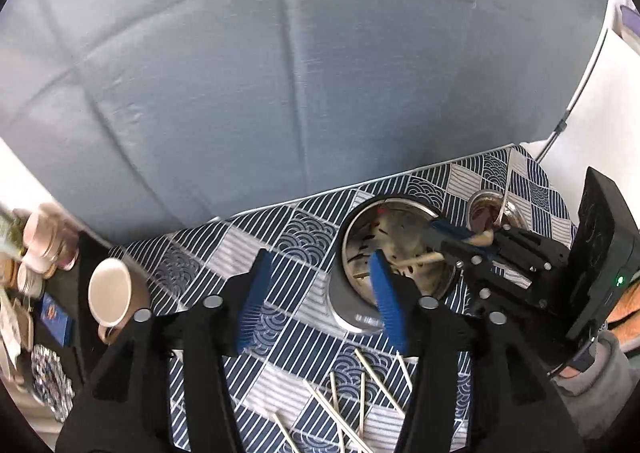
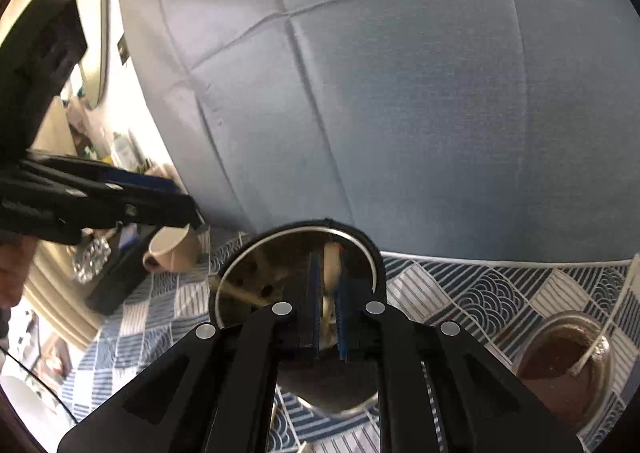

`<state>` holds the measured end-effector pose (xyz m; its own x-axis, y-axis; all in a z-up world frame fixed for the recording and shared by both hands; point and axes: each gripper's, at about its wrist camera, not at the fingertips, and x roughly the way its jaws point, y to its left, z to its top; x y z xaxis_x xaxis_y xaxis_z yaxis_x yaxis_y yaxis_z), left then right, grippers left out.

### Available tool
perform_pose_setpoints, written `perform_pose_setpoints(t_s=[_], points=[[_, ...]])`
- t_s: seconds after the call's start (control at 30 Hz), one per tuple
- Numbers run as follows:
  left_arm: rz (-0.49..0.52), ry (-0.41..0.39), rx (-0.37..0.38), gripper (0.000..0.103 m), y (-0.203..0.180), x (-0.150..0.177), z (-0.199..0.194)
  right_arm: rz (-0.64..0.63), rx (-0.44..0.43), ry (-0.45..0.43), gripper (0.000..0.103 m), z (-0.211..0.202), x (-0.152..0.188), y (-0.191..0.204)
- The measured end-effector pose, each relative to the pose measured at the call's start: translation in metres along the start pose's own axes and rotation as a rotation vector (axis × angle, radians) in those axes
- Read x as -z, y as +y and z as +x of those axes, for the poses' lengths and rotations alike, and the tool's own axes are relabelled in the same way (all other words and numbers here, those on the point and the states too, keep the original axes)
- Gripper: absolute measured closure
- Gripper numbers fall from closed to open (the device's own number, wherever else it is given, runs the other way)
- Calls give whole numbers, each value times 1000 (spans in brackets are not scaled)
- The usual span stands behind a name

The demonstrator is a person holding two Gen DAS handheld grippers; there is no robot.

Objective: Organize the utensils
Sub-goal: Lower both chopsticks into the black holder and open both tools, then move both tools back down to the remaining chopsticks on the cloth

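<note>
Chopsticks [image 1: 362,393] lie scattered on the patterned tablecloth [image 1: 208,249] at the bottom centre of the left wrist view, between and just behind the blue pads of the left gripper [image 1: 320,293], whose jaws stand apart with nothing between them. Ahead of its right-hand pad, right of centre, sits a round steel container [image 1: 394,249] tipped toward the camera, with a pale stick lying across its mouth. From the right edge the right gripper [image 1: 466,239] reaches over that mouth, clamped on a pale wooden utensil [image 1: 482,240]. Behind it stands a smaller steel cup [image 1: 486,207]. At the lower left a cream mug [image 1: 110,291] lies on its side beside a black tray crowded with small items. A grey-blue cushion [image 1: 280,73] fills the upper frame. In the right wrist view the right gripper [image 2: 328,313] sits at lower centre, jaws nearly together and gripping the pale utensil [image 2: 332,265], which points into the steel container [image 2: 248,273] directly ahead. The left gripper [image 2: 152,205] crosses in from the left edge, above the mug [image 2: 172,249]. A brown-lined cup [image 2: 560,365] sits at the lower right.
</note>
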<state>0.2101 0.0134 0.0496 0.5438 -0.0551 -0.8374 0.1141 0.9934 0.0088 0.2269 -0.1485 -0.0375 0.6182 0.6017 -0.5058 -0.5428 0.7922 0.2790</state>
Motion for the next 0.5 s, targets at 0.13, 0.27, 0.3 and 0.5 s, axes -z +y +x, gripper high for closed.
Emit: perform_pose_setpoints(t_s=[0.13,0.27,0.3,0.5], points=[[-36,24,-24,42,14,27,-4,6,31,3,84,-19,3,2],[-76,84,-39,41,29,63,1,-5,61,-6,77,-43,9,8],[-82,96,-44,41,33,71,2,-6,65,-6,76,-47,10,8],[-142,185,-56,39,52,115,22,6,95,20,67,-68,24,11]])
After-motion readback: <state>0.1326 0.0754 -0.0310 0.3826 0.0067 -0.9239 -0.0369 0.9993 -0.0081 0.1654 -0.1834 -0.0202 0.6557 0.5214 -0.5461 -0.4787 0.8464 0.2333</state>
